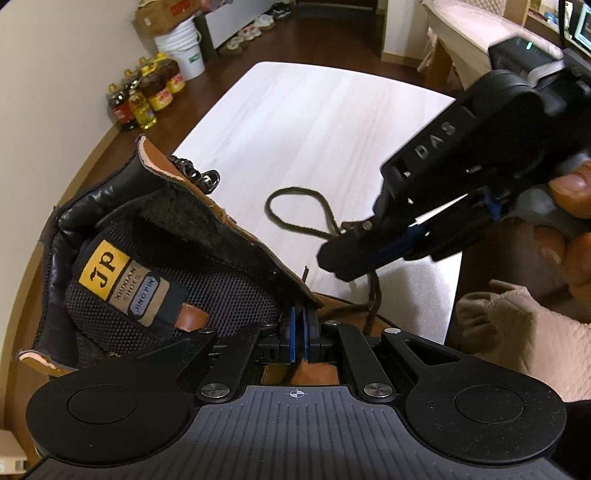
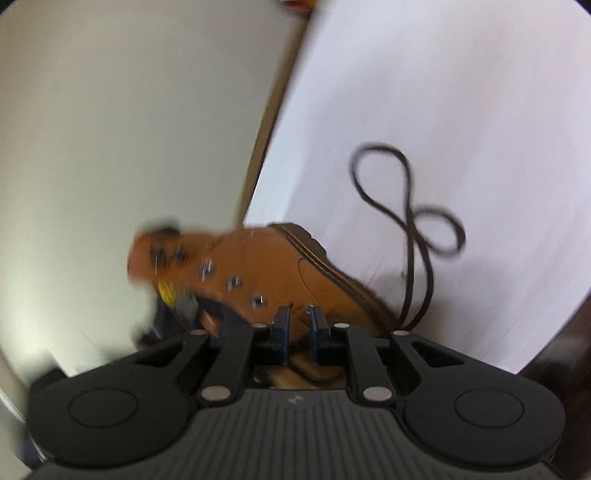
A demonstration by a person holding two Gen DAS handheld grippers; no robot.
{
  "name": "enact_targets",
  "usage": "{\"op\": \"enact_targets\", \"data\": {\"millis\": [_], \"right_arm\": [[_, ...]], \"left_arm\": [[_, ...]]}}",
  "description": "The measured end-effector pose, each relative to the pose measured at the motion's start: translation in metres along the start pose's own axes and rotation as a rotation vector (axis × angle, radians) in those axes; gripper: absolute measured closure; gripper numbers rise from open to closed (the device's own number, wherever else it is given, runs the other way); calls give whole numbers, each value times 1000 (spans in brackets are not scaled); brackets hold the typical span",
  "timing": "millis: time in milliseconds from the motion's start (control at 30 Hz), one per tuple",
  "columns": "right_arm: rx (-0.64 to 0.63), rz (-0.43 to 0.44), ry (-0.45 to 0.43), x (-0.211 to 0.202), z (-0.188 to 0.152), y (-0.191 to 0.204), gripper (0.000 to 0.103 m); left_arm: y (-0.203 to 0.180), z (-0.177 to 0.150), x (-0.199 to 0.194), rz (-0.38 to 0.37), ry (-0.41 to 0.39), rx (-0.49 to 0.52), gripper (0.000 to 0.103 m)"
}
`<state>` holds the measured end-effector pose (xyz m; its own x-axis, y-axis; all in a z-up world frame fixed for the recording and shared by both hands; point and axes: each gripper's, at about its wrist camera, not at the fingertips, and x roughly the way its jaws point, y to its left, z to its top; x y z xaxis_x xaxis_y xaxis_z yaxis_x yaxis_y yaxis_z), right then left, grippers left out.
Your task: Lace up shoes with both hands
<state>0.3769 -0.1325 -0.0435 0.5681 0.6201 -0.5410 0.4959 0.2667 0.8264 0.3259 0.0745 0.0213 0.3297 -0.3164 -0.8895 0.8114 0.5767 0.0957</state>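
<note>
A tan leather boot [image 1: 155, 258] with a black padded collar and a yellow JP label lies on its side on the white table [image 1: 314, 122]. My left gripper [image 1: 299, 328] is shut on the edge of the boot's upper flap. A dark brown lace [image 1: 295, 210] trails from the boot and loops on the table. My right gripper [image 1: 343, 258] hovers over the lace by the boot. In the blurred right wrist view, the right gripper [image 2: 298, 328] has a narrow gap between its pads and holds nothing; the boot [image 2: 266, 269] and lace loops [image 2: 406, 206] lie ahead.
Oil bottles [image 1: 147, 96] and a white bucket [image 1: 184, 48] stand on the dark floor by the wall. Shoes [image 1: 255, 29] line the far wall. A padded pink chair [image 1: 498, 332] is at the right of the table.
</note>
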Motion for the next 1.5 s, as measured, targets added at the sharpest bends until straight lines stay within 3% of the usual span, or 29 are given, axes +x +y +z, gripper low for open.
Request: {"op": "enact_targets", "data": {"millis": [167,300,400,500,567,667,767,833,900,967,1033,1133,1367,1433,1500], "right_arm": [[113,78,24,15,-3,-12,88],[158,115,15,20,-3,-17,99],[133,98,28,18,1,-14,100],[91,61,-19,4,8,-4,100],[53,24,-87,-14,17,1,100],[-83,-110,-284,-63,38,22,100],[-170,-218,-426,-100,47,36,100],[-216,-271,-484,-121,50,46,100],[-227,-286,-476,-124,45,51,100],[-255,-305,-456,-119,32,58,100],[-261,-312,-442,-112,19,64,100],[-253,-322,-431,-100,0,69,100],[-254,-375,-471,-76,-51,87,100],[-249,-378,-488,-74,-61,89,100],[-243,-384,-506,-71,-71,90,100]], "left_arm": [[-1,2,1,1,-3,-5,99],[0,1,2,-1,-7,-17,99],[1,0,0,-10,-18,-42,96],[4,-8,-12,-26,-20,-89,93],[12,-25,-32,-47,-40,-151,90],[31,-54,-58,-48,-47,-265,85],[66,-101,-76,43,20,-377,79],[86,-126,-74,155,102,-344,80],[103,-153,-68,248,172,-199,80],[116,-174,-60,265,213,-62,80],[128,-194,-51,235,217,95,80],[144,-205,-43,173,195,217,78],[170,-215,-28,39,189,328,81],[177,-217,-26,-6,187,365,86],[183,-218,-27,-30,193,373,100]]}}
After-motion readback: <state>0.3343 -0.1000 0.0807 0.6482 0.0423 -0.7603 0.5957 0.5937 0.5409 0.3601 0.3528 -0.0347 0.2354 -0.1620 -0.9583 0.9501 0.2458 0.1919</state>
